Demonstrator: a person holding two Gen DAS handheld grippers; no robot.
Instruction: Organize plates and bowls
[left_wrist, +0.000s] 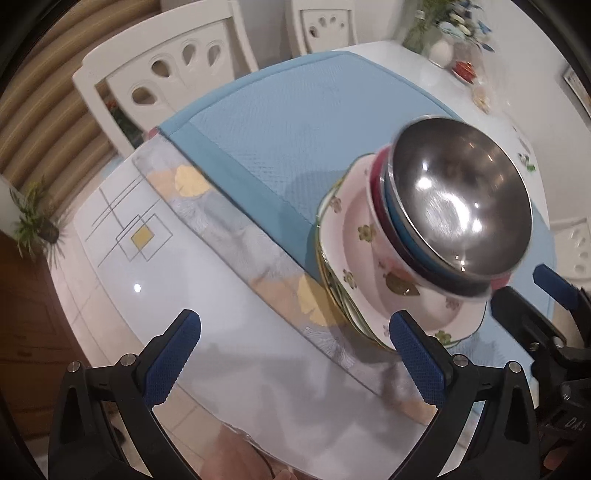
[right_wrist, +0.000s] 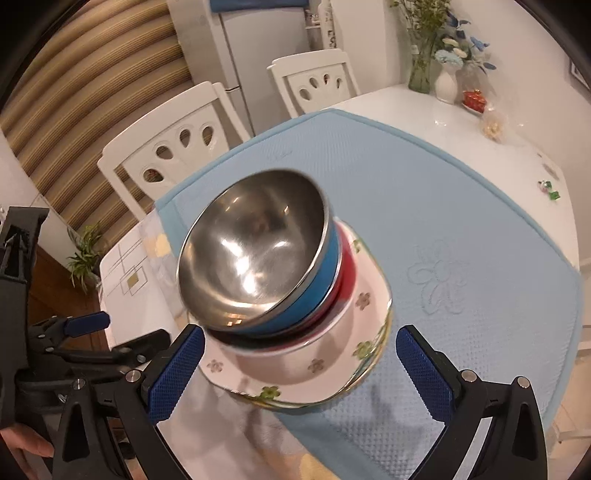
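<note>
A stack stands on the blue mat (left_wrist: 280, 122) near the table's front edge: floral plates (left_wrist: 354, 229) at the bottom, then a floral bowl (left_wrist: 391, 258), a red bowl (left_wrist: 378, 173), a blue bowl (left_wrist: 397, 218) and a steel bowl (left_wrist: 461, 199) on top. In the right wrist view the steel bowl (right_wrist: 255, 251) sits over the blue bowl (right_wrist: 321, 280), the red bowl (right_wrist: 347, 273) and the floral plates (right_wrist: 295, 387). My left gripper (left_wrist: 295, 354) is open, left of the stack. My right gripper (right_wrist: 299, 369) is open, its fingers either side of the stack's base.
White chairs (left_wrist: 166, 74) stand behind the table. A patterned runner (left_wrist: 236, 229) lies under clear film at the mat's left edge. Vases with flowers (right_wrist: 436, 59), a red box (right_wrist: 474, 99) and a snack bag (right_wrist: 493, 125) stand at the far right corner.
</note>
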